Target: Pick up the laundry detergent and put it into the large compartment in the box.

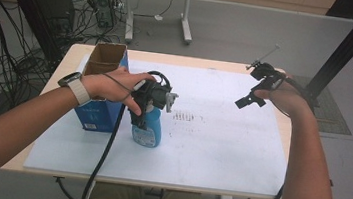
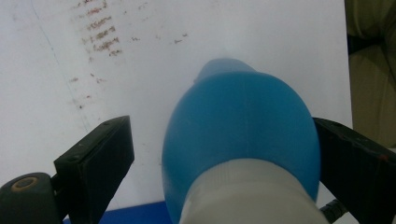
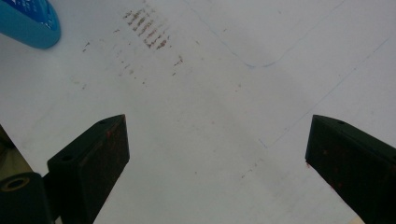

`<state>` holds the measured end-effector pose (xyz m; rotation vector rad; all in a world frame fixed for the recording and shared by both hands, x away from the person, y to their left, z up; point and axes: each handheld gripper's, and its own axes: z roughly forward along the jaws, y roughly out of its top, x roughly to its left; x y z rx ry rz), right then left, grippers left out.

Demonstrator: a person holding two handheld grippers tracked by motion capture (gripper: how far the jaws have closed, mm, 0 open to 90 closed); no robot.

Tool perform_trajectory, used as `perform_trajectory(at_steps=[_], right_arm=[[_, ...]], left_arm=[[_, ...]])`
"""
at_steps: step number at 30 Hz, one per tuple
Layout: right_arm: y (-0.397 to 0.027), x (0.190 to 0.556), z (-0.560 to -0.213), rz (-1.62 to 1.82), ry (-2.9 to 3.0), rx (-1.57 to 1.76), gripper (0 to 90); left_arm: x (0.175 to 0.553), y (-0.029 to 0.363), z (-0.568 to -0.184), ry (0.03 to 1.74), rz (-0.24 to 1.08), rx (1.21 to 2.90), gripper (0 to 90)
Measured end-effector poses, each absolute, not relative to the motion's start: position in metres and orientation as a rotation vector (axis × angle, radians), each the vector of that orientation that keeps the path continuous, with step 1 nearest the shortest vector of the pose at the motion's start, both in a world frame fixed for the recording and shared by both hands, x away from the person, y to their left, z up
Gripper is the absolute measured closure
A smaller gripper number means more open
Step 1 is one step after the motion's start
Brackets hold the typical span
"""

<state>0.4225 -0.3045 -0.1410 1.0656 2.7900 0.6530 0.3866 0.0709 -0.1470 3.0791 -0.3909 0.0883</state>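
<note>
A blue bottle with a white cap stands upright on the white sheet, left of the middle. My left gripper comes down over its top. In the left gripper view the bottle sits between the jaws of the left gripper: the right one lies against its side, while the left one stands a clear gap away. My right gripper hovers open over the far right of the sheet. In the right gripper view nothing lies between the right gripper jaws, and the bottle's base shows at the top left.
An open blue carton with brown cardboard flaps stands right beside the bottle, on its left. Brown smudge marks stain the sheet's middle. A black cable trails from the left gripper over the table's front edge.
</note>
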Motion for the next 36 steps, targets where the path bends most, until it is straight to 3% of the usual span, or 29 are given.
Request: perform_trajectory(at_steps=[13, 23, 33, 36], right_arm=[[-0.3038, 0.4236, -0.1423, 0.656, 2.793, 1.06, 6.2], [-0.304, 0.4234, -0.1425, 0.657, 2.793, 1.057, 6.3], [-0.303, 0.4232, -0.1418, 0.661, 2.794, 1.049, 6.3], [-0.3017, 0.4222, -0.1403, 0.657, 2.794, 1.049, 6.3]], left_arm=[[0.3858, 0.0725, -0.1522, -0.4, 0.102, 3.079, 15.4], [0.3852, 0.0715, -0.1535, -0.403, 0.097, 3.084, 28.4], [0.3848, 0.0699, -0.1529, -0.377, 0.093, 3.098, 30.6], [0.3883, 0.0727, -0.1528, -0.37, 0.056, 3.086, 37.7]])
